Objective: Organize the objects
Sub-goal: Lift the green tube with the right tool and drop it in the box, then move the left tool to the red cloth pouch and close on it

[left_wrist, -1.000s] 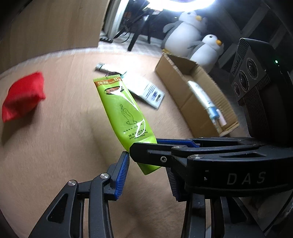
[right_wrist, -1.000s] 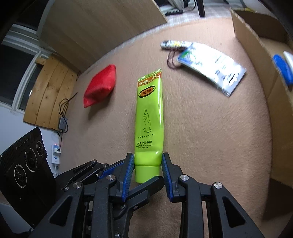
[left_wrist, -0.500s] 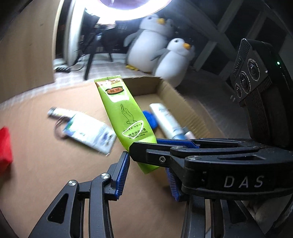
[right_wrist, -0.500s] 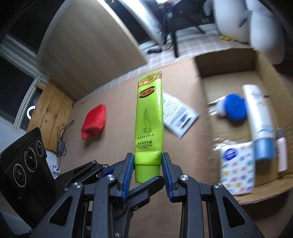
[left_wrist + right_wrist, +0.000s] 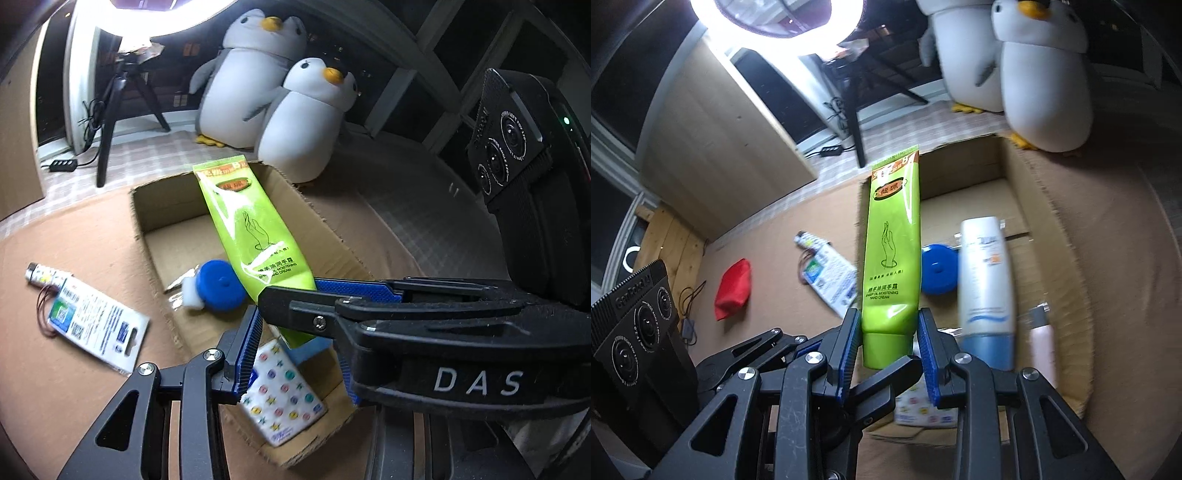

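From the left wrist view, the green tube hangs in the air above the open cardboard box, its capped end caught near the crossing of both tools. The left gripper stands part open around that end, but the right tool's finger hides the far pad, so whether its pads press the tube cannot be told. The risk here is a snag: the two tools cross closely, and if the left one pulls away sideways it could knock the tube askew or out of hold. The box floor at its far end is bare, while the near end holds a blue round lid and a patterned packet; a flat card pack lies outside on the brown mat, well clear. From the right wrist view, the right gripper is clenched on the tube's capped end, with the tube standing up and forward over the box's left wall. Released from here, the tube might strike that wall and tip outside, or land across the white bottle and the blue lid. The open room lies toward the box's far end, beyond the bottle; the red pouch sits well apart on the mat.
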Demonstrator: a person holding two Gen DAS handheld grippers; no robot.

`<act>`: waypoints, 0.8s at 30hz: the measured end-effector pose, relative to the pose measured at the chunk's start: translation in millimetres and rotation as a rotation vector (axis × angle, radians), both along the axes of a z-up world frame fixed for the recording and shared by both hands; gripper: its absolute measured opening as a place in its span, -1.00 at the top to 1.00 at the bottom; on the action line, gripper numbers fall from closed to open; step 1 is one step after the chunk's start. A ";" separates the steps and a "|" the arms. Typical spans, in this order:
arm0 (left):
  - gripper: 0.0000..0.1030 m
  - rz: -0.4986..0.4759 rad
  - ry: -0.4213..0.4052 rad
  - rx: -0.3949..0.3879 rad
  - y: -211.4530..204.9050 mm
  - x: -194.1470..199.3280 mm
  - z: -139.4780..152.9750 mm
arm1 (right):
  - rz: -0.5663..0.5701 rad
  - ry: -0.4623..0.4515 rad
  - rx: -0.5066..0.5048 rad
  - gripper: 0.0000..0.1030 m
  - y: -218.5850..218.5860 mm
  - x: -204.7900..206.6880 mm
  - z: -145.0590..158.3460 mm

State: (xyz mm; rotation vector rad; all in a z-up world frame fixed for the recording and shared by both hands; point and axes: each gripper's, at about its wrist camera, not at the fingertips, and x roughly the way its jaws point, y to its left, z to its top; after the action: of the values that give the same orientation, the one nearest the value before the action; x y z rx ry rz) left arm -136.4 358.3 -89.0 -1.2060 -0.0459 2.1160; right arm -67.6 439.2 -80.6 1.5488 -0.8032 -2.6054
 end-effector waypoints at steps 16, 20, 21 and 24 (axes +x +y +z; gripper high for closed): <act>-0.26 0.074 0.021 -0.051 -43.4 -1.2 -2.6 | -0.042 0.001 0.039 -0.10 13.2 -4.8 -1.9; -0.26 0.112 0.017 -0.054 -72.9 0.6 0.1 | -0.047 0.015 0.043 -0.10 2.0 -2.6 1.3; -0.26 0.123 0.017 -0.055 -80.5 1.7 1.0 | -0.048 0.018 0.047 -0.10 -1.3 -2.0 2.1; -0.26 0.162 0.021 -0.057 -109.1 2.7 4.1 | -0.038 0.025 0.059 -0.10 -14.9 -2.2 4.7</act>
State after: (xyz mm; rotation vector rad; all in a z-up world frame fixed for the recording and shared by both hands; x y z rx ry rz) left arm -133.7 249.3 -84.9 -1.2494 -0.0769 2.2839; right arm -69.8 424.4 -75.9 1.5273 -0.7674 -2.6933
